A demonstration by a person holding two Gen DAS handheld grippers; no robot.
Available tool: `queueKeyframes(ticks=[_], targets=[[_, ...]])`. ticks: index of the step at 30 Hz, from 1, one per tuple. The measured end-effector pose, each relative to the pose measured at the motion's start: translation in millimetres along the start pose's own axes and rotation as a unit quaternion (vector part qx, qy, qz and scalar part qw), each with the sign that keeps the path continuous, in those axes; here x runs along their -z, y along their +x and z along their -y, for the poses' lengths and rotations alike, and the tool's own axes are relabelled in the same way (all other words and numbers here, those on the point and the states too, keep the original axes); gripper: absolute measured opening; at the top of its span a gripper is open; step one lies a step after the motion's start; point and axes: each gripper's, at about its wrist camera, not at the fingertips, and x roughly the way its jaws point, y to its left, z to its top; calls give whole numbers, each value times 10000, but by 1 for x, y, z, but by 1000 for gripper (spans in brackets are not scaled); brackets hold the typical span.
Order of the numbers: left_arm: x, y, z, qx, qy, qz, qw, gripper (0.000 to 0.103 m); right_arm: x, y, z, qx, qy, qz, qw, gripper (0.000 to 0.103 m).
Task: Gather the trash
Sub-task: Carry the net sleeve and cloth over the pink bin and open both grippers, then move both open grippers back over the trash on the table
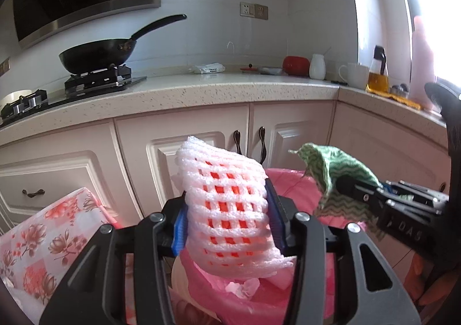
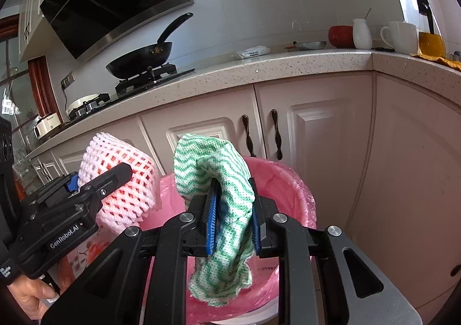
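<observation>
My left gripper (image 1: 227, 193) is shut on a white foam fruit net (image 1: 224, 175), its blue pads pressing both sides. The net hangs above a bin with a pink liner (image 1: 291, 180), and crumpled paper lies inside the bin. My right gripper (image 2: 233, 185) is shut on a green-and-white wavy cloth (image 2: 207, 157) that droops over the same pink-lined bin (image 2: 291, 183). In the right wrist view the left gripper (image 2: 98, 178) and its foam net (image 2: 126, 204) sit to the left, over the bin's rim. In the left wrist view the right gripper (image 1: 350, 186) and its cloth (image 1: 325, 163) are on the right.
Pale cabinet doors (image 2: 317, 134) with dark handles stand right behind the bin. A speckled counter (image 1: 230, 85) carries a wok (image 1: 98, 56) on a stove, a white mug (image 1: 355, 74) and an oil bottle (image 1: 377, 80). A floral-covered object (image 1: 43, 238) sits left of the bin. A hand (image 2: 28, 299) holds the left gripper.
</observation>
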Motion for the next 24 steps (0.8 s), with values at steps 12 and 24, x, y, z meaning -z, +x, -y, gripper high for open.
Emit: queueKeyframes(ticks=[12,24], targets=[[11,22,-3,-97,35,-14,9999,67,1,5,12,65,-105,6,9999,50],[12,-7,-5,-283,7,71,9996,80,1,-31,8,192,-124,139,9996,50]])
